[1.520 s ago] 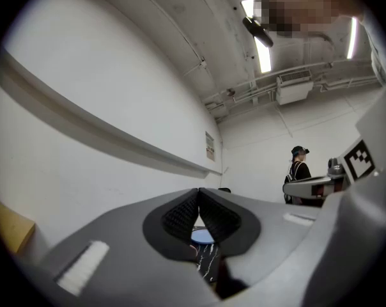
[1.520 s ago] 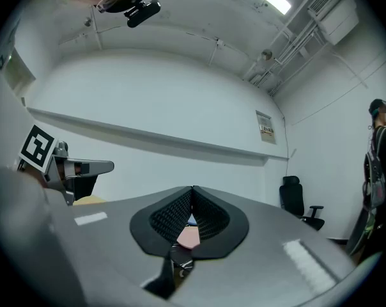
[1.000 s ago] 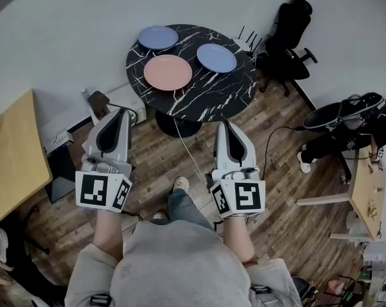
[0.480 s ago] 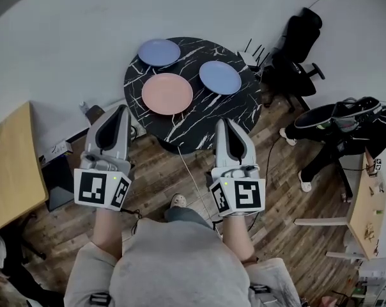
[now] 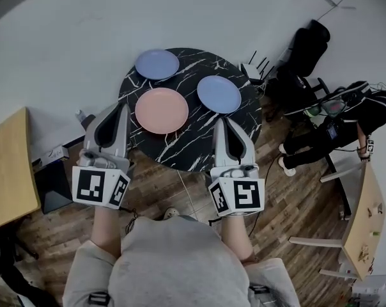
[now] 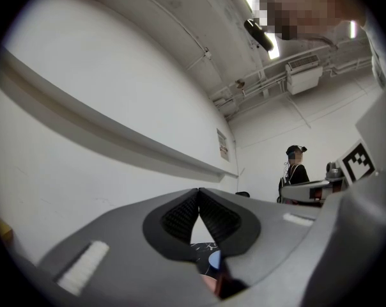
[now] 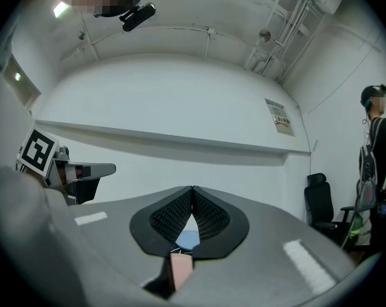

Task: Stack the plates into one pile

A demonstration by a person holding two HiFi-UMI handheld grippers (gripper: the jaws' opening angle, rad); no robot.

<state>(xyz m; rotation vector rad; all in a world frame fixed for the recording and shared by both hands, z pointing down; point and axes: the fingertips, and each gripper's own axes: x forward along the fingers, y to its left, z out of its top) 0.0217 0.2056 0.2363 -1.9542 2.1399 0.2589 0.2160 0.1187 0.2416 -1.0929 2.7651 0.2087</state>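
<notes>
Three plates lie apart on a round black marble table [image 5: 199,142]: a pink plate [image 5: 162,110] at the near left, a blue plate [image 5: 157,64] at the far left and another blue plate [image 5: 218,93] at the right. My left gripper [image 5: 118,106] is shut and empty, its tip just left of the pink plate at the table's edge. My right gripper [image 5: 220,122] is shut and empty too, its tip over the table's near part below the right blue plate. Both gripper views look upward at the wall, with slivers of plate showing past the closed left gripper tips [image 6: 199,191] and right gripper tips [image 7: 192,189].
A black office chair [image 5: 308,50] stands right of the table, and a person in dark clothes [image 5: 337,120] is further right. A wooden desk [image 5: 7,171] is at the left and another desk edge [image 5: 362,216] at the right. Cables run over the wooden floor under the table.
The table and plates have come nearer: I have walked toward them with both grippers carried forward. The gripper tips now reach the table's near edge. Both grippers stayed shut.
</notes>
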